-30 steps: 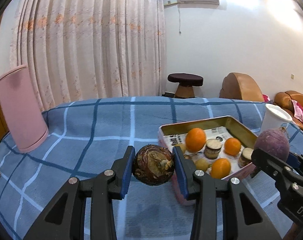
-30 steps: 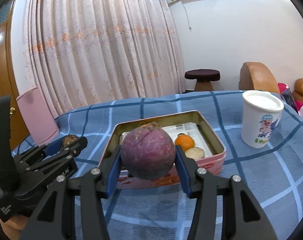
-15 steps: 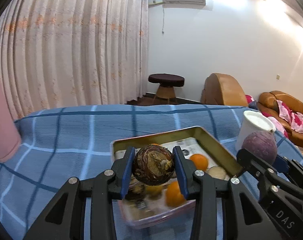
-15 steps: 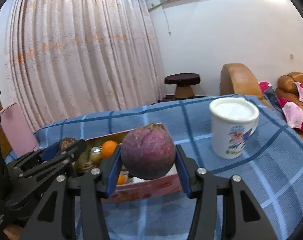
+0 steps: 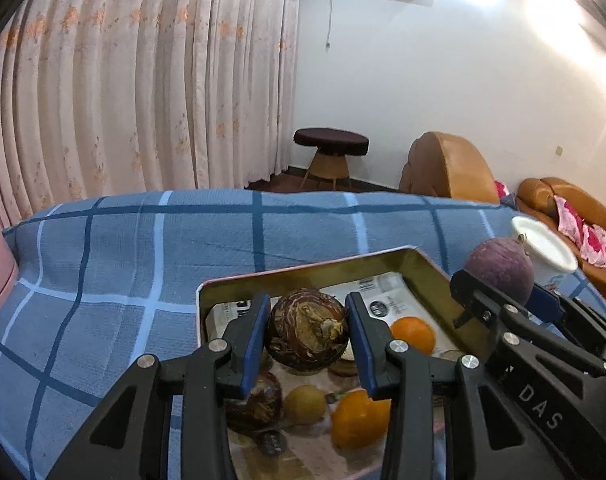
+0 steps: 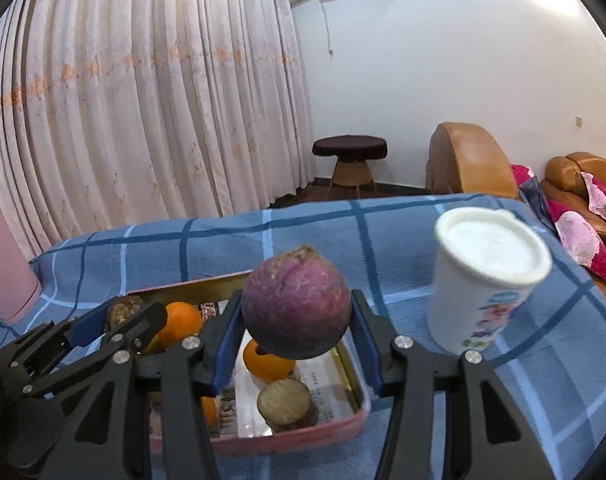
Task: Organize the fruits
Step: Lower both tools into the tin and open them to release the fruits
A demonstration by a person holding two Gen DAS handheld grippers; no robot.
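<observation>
My left gripper [image 5: 306, 334] is shut on a brown mottled round fruit [image 5: 307, 330] and holds it above the paper-lined pink tin tray [image 5: 303, 276]. The tray holds oranges [image 5: 413, 334], a small yellow-green fruit [image 5: 305, 404] and brown cut pieces. My right gripper [image 6: 296, 312] is shut on a purple round fruit [image 6: 296, 308] and holds it above the right part of the tray [image 6: 359, 412], over an orange [image 6: 267, 364] and a cut brown piece [image 6: 285, 400]. The right gripper with its purple fruit also shows in the left wrist view [image 5: 499, 276].
A white printed cup [image 6: 487, 276] stands on the blue checked cloth [image 6: 343, 232] right of the tray. A pink container [image 6: 5, 264] stands at the far left. Beyond the table are a stool [image 6: 349, 160] and brown sofas [image 6: 471, 160].
Both grippers have moved forward with their fruits and now hang over the tray. One second ago they were in front of it.
</observation>
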